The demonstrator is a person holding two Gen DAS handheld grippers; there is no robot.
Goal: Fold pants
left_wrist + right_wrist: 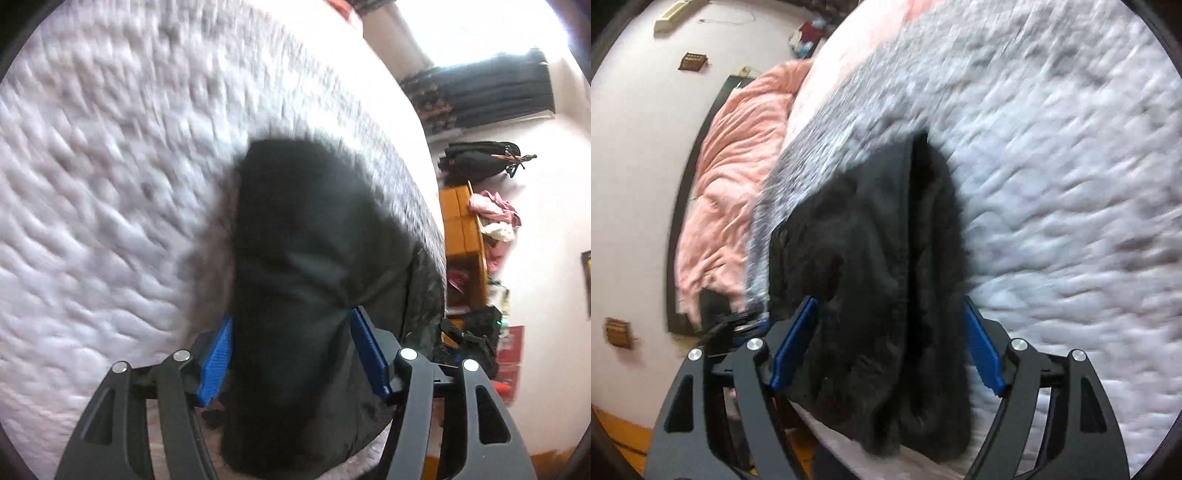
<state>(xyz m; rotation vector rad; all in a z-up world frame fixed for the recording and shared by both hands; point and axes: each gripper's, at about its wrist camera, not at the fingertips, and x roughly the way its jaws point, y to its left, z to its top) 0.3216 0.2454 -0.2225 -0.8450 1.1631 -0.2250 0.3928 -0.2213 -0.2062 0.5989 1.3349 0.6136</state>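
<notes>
The black pants [295, 266] lie bunched on the white quilted bed cover [103, 192]. In the left wrist view my left gripper [291, 317] has its blue pads [216, 354] on either side of a thick fold of the pants, pressing it. In the right wrist view my right gripper [890, 302] also straddles the black pants [879, 258], with its blue pads [792, 343] against the bunched cloth. Both views are motion-blurred. The rest of the pants is hidden behind the bunches.
A pink duvet [738, 162] lies at the bed's far side by a dark headboard [683, 206]. A wooden shelf [463, 251] with clothes and a black bag [480, 158] stand past the bed's edge. The white cover [1071, 184] spreads widely.
</notes>
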